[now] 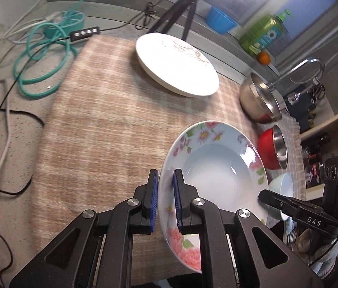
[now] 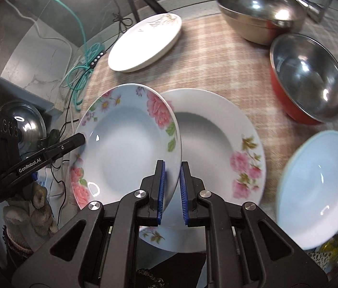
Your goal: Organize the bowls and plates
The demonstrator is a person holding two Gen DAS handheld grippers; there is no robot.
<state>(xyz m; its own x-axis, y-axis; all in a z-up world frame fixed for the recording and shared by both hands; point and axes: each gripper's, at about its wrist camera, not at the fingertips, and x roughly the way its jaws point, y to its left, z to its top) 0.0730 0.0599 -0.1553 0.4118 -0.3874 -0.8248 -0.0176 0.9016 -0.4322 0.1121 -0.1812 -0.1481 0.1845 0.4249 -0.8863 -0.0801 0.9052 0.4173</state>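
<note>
A deep floral-rimmed plate [image 2: 125, 144], pale blue-white with pink blooms, is held tilted above the checked cloth [image 1: 92, 124], clamped at opposite rims by the left gripper [image 1: 165, 200] and the right gripper [image 2: 171, 192], beside a second flowered plate [image 2: 217, 148].

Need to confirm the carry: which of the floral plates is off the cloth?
The blue-tinted floral plate, gripped at both rims by closed jaws; the white floral plate lies flat beneath.
</note>
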